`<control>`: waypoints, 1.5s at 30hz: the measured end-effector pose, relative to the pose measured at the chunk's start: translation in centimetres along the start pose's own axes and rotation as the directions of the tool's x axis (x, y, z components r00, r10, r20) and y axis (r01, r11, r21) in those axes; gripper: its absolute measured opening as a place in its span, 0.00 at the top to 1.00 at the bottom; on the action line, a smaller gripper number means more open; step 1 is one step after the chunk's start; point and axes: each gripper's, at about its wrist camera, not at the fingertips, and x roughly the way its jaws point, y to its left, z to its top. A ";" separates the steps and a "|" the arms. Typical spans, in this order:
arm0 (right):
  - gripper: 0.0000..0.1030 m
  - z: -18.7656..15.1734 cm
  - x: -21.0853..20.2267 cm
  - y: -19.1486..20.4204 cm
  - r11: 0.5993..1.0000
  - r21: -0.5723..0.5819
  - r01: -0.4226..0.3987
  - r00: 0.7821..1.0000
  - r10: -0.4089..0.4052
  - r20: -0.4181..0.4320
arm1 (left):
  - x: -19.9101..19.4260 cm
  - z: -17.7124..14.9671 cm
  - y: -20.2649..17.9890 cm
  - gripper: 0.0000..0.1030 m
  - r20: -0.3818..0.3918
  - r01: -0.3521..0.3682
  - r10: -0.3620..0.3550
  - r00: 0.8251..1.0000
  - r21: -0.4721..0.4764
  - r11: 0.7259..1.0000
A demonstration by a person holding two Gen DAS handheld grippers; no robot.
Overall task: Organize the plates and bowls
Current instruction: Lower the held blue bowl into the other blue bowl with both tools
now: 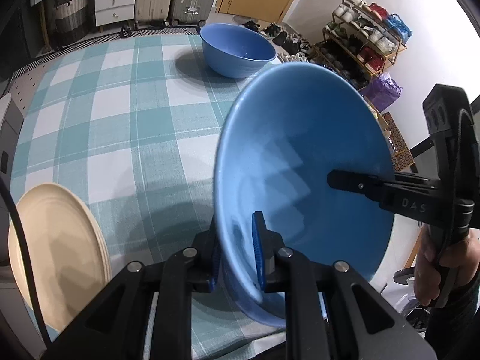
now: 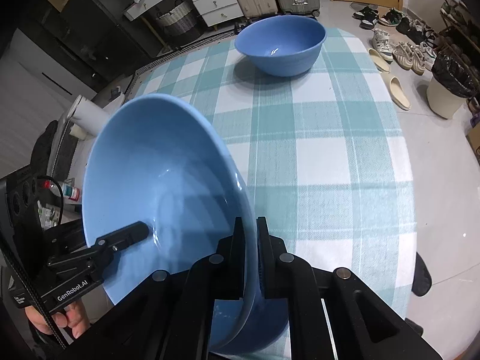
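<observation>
While both grippers pinch opposite rim walls, the blue bowl [image 1: 300, 162] hangs tilted above the checked tablecloth [image 1: 120, 126], filling the lower right of the left wrist view and the lower left of the right wrist view.

Left gripper [image 1: 237, 258]: jaws nearly closed, one blue pad inside the wall, one outside, clamped on the near rim. Right gripper [image 2: 250, 258]: jaws closed tight on the opposite rim, wall sandwiched between them. Each gripper also shows in the other's view, reaching over the far rim into the bowl.

Bowl is round, so no real long axis; its mouth faces up and tips toward the far end of the table. I can't tell whether the base touches the cloth, it looks lifted.

Second blue bowl [image 2: 282, 45] sits upright at the far table edge, upper centre in both views, well apart from the held one. My guess is that's the nesting target. Cream plate stack [image 1: 57, 255] sits lower left in the left view, apart from the bowl.

Risks:
- thin smooth rim, small contact patches: bowl could pivot or slip if the hands drift apart or tilt unevenly
- the target bowl sits close to the table edge, so a hard landing could shove it off
</observation>
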 end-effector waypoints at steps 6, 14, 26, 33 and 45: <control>0.93 -2.4 0.5 -0.3 1.000 0.005 -0.020 1.000 0.020 -0.007 | -0.1 -1.8 -0.8 0.84 0.028 -0.047 0.046 0.999 0.040 0.998; 0.93 -4.7 1.7 -1.6 0.999 0.038 -0.032 0.999 0.033 -0.019 | 1.3 -2.9 -1.1 0.84 0.010 -0.048 0.047 0.999 0.047 0.998; 0.93 -5.4 3.4 -2.3 0.999 0.041 -0.002 0.997 0.005 -0.080 | 3.4 -3.8 -1.8 0.84 -0.068 -0.049 0.054 0.996 0.080 0.996; 0.93 -4.6 3.4 -2.3 1.000 0.017 0.012 0.991 -0.010 -0.135 | 4.3 -3.6 -3.2 0.83 -0.146 -0.096 0.124 0.982 0.182 0.979; 0.93 -4.1 3.4 -2.3 1.000 -0.017 0.012 0.980 -0.016 -0.199 | 4.5 -3.6 -3.7 0.81 -0.190 -0.105 0.153 0.970 0.241 0.965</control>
